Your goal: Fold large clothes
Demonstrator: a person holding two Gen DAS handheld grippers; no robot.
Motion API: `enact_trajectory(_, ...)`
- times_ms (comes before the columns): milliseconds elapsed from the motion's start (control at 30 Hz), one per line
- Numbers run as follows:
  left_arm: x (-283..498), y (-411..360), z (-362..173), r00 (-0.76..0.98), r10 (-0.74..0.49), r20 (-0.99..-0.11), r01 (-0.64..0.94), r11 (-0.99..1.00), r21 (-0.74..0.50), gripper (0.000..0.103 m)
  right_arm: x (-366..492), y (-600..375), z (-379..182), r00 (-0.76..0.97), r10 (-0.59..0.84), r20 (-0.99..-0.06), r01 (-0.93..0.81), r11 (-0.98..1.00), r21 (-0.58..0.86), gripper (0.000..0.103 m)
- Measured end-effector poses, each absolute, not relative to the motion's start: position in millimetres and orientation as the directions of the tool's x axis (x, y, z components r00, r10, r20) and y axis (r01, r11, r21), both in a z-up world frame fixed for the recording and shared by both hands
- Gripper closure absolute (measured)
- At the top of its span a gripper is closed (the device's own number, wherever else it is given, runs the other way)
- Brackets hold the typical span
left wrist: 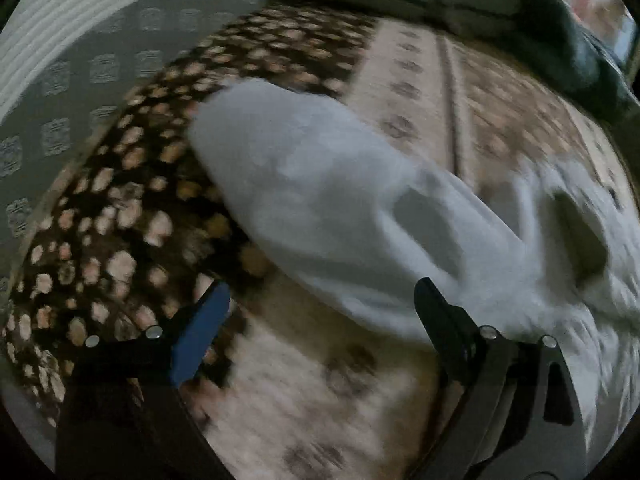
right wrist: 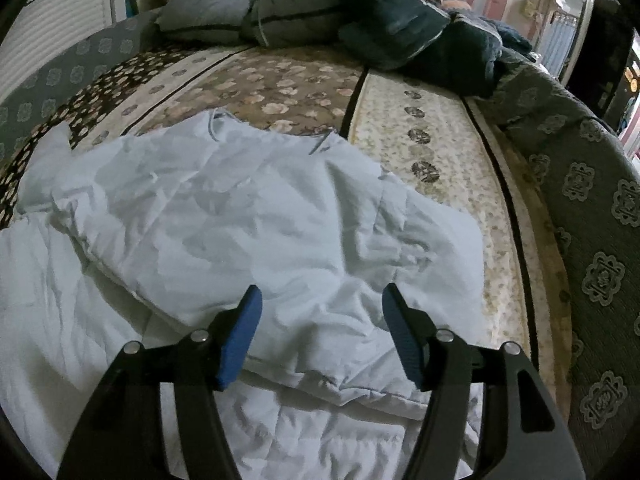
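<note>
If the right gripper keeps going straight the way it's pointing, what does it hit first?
Most likely the white garment. The right gripper is open, holding nothing, and the crumpled cloth fills the view beyond its jaws. Depth is hard to judge through the fisheye.

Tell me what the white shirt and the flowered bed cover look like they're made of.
White shirt: thin woven cloth, probably cotton or a blend, matte, holding many sharp creases. Flowered bed cover: thicker printed fabric, matte; it lies flat in stitched bands, possibly quilted, though that is hard to confirm.
</note>
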State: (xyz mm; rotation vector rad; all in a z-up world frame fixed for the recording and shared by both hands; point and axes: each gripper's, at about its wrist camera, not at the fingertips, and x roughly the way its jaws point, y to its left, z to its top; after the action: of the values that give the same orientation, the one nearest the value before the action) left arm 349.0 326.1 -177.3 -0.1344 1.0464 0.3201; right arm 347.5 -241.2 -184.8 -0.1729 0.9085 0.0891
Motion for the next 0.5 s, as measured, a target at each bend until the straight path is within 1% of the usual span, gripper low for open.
enact_trajectory(133, 379.9, 377.8, -189.4, 0.46, 0.195, -0.867, -0.417, 0.909, -0.017, 0.006, 347.5, -245.4, -189.1, 0.611, -0.034, -0.791, -0.136, 0.98, -0.147, 0.039)
enact_trajectory(267, 411.3, 412.4, -205.9, 0.438, 0.243, -0.866, -0.472, 0.882, 0.009, 0.006, 352.6, -253.6, -196.9, 0.598, -0.089, -0.797, -0.119, 0.973, -0.198, 0.037)
enact_trajectory(367, 430.7, 429.3, -223.7, 0.408, 0.239, -0.881, -0.492, 0.87, 0.008, 0.006, 357.0, -262.4, -196.7, 0.594, -0.106, -0.797, -0.096, 0.975, -0.201, 0.037)
enact_trajectory(433, 444.2, 436.1, -235.6, 0.393, 0.236, -0.889, -0.497, 0.867, 0.01, 0.004, 360.3, -268.5, -193.2, 0.595, -0.11, -0.796, -0.079, 0.978, -0.194, 0.036)
enact_trajectory(500, 454.6, 436.2, -249.0, 0.377, 0.22, -0.9, -0.507, 0.862, -0.002, 0.003, 361.0, -271.7, -190.3, 0.603, -0.118, -0.789, -0.069, 0.978, -0.199, 0.033)
